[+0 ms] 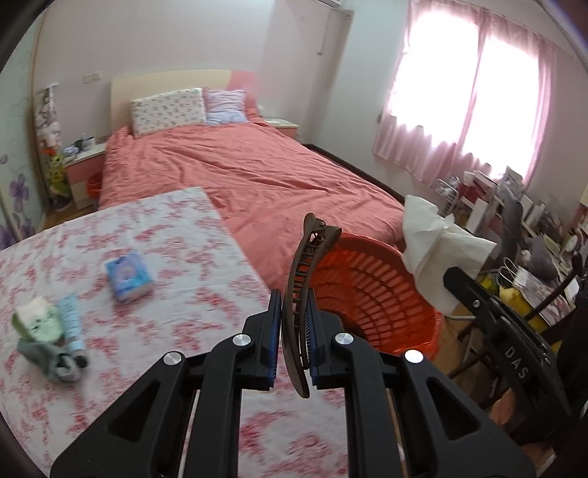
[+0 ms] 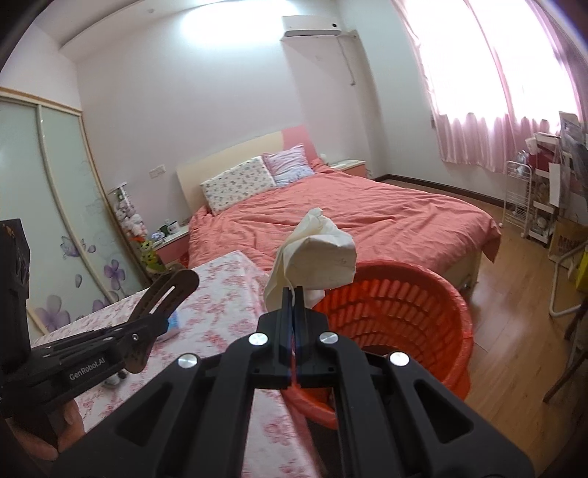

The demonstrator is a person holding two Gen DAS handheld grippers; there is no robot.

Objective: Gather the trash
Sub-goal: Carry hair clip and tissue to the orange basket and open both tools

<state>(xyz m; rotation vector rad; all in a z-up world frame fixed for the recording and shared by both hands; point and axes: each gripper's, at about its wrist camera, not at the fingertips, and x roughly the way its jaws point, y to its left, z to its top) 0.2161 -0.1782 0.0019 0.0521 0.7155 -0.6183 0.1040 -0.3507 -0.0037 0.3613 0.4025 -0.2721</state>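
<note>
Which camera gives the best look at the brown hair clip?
The left wrist view: the hair clip stands centered between the left tongs, teeth and hinge visible. The right wrist view shows only its flat end at the left edge, edge-on and dim.

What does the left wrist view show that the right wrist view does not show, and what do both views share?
Only the left wrist view shows the blue tissue pack, a tube and a green soft toy lying on the flowered table.

Only the right wrist view shows the air conditioner, the sliding wardrobe door and bare wood floor.

Both show the left gripper shut on a brown hair clip, the right gripper shut on a white tissue, the orange basket and the bed.
</note>
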